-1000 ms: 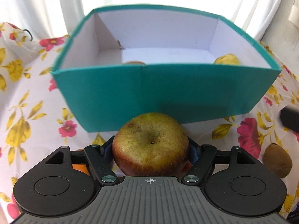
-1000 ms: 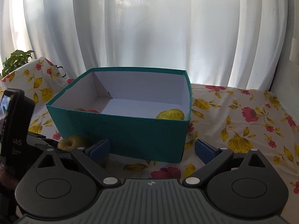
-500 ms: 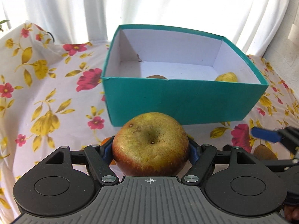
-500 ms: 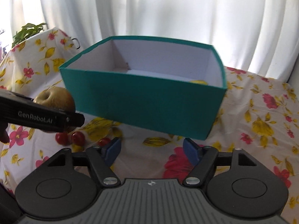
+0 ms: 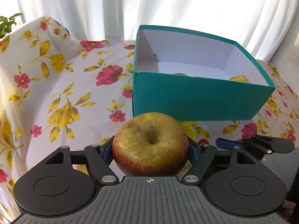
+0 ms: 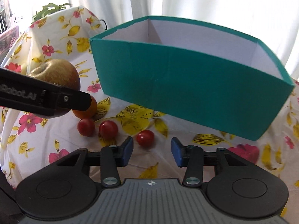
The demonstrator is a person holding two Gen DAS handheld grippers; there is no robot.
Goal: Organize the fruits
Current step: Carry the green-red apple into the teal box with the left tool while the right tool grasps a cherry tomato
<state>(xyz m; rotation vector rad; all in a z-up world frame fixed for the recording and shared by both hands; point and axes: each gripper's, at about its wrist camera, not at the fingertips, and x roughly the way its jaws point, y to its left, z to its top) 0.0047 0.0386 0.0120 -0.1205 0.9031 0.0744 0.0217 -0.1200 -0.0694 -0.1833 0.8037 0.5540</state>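
My left gripper (image 5: 150,149) is shut on a green-red apple (image 5: 150,143), held above the cloth, left of and in front of the teal box (image 5: 198,98). In the box lie a yellow fruit (image 5: 239,78) and a second fruit (image 5: 179,74), mostly hidden by the wall. My right gripper (image 6: 151,150) is open and empty, low over the cloth, with one of three cherry tomatoes (image 6: 145,138) just beyond its jaws; two more (image 6: 108,129) (image 6: 86,127) lie to its left. An orange (image 6: 87,108) sits behind them. The apple also shows at the left of the right wrist view (image 6: 56,74).
The flowered tablecloth (image 5: 65,93) covers the table and rises at the left back. White curtains (image 5: 149,5) hang behind. A green plant (image 6: 50,9) stands at the far left. The right gripper shows at the right edge of the left wrist view (image 5: 261,145).
My left gripper has drawn back and leftward with the apple, so the box now lies farther to the right. My right gripper has dropped and swung left toward the cherry tomatoes.
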